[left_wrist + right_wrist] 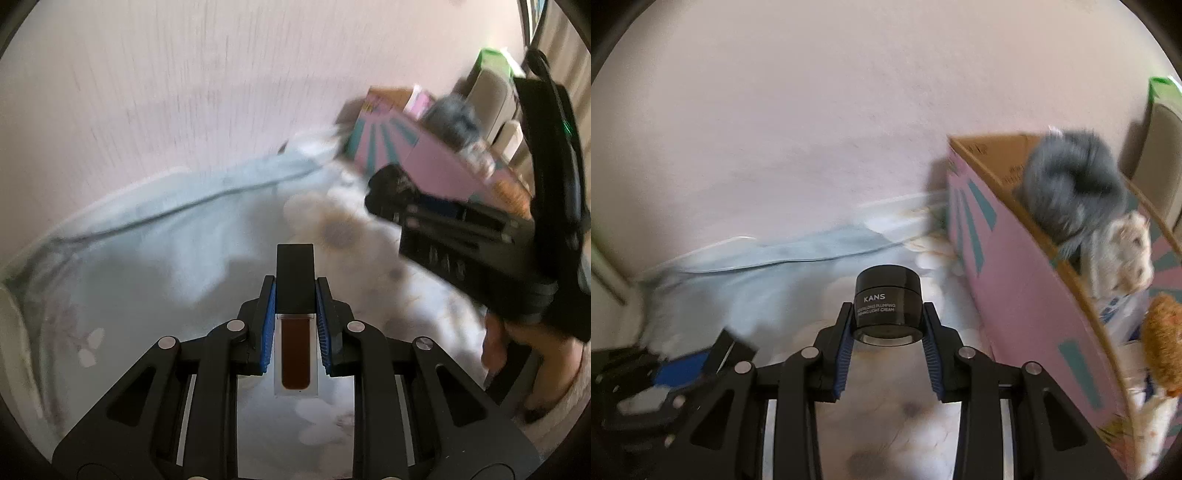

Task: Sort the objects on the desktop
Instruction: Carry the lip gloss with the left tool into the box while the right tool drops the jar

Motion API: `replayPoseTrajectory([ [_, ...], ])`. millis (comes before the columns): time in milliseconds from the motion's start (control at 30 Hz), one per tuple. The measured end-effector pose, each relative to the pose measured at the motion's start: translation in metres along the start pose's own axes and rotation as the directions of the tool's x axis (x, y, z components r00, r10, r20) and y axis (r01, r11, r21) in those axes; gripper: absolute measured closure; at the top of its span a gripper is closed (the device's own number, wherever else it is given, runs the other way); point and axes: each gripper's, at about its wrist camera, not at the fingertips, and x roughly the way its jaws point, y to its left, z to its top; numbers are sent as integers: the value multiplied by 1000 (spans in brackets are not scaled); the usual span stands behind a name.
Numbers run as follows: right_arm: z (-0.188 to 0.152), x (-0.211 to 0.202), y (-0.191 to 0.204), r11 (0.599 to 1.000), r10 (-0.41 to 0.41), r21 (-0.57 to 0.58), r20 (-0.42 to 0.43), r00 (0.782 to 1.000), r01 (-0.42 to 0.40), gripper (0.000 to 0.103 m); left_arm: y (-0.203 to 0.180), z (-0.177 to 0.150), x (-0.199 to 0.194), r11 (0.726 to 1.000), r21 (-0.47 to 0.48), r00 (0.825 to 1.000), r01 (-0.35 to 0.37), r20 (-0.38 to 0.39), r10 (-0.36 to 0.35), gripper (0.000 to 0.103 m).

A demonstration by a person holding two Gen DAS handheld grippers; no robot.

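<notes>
My left gripper (pixel 295 295) is shut on a small clear bottle (pixel 295 354) of dark brown liquid with a square black cap, held above the table. My right gripper (pixel 887 314) is shut on a black KANS cream jar (pixel 887 299), also lifted. A pink cardboard box (pixel 1027 273) stands to the right in the right wrist view and holds grey and white plush toys (pixel 1075 188). The box also shows at the upper right of the left wrist view (pixel 436 162). The right gripper shows in the left wrist view (pixel 380 192), and the left gripper is at the lower left of the right wrist view.
A pale floral tablecloth (pixel 155 266) covers the table against a pink wall (pixel 184 92). An orange plush (pixel 1163 343) lies in the box. A green-topped package (pixel 1163 92) and beige items stand behind the box.
</notes>
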Motion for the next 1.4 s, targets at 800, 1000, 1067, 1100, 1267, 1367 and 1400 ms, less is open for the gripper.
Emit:
replayPoseTrajectory([
  [800, 86, -97, -159, 989, 33, -143, -74, 997, -43, 71, -169, 185, -9, 979, 128, 985, 158, 45, -165, 85],
  [1000, 84, -81, -190, 991, 52, -113, -118, 992, -66, 71, -207, 205, 39, 976, 125, 984, 180, -8, -181, 85],
  [1067, 82, -74, -197, 991, 58, -113, -131, 990, -73, 71, -215, 209, 49, 977, 119, 984, 178, -21, -177, 85],
  [1100, 79, -76, -198, 991, 61, -114, -135, 989, -77, 71, -217, 210, 55, 977, 116, 984, 177, -26, -175, 85],
  [1267, 75, -68, -201, 983, 97, -141, -159, 982, -119, 71, -223, 207, 71, 984, 119, 991, 133, -46, -128, 85],
  [1367, 73, -61, -198, 978, 101, -162, -187, 977, -132, 45, -218, 208, 79, 991, 68, 991, 113, -84, -108, 83],
  [1400, 72, -60, -198, 977, 104, -167, -188, 977, -136, 33, -216, 207, 80, 992, 61, 991, 108, -85, -103, 83],
])
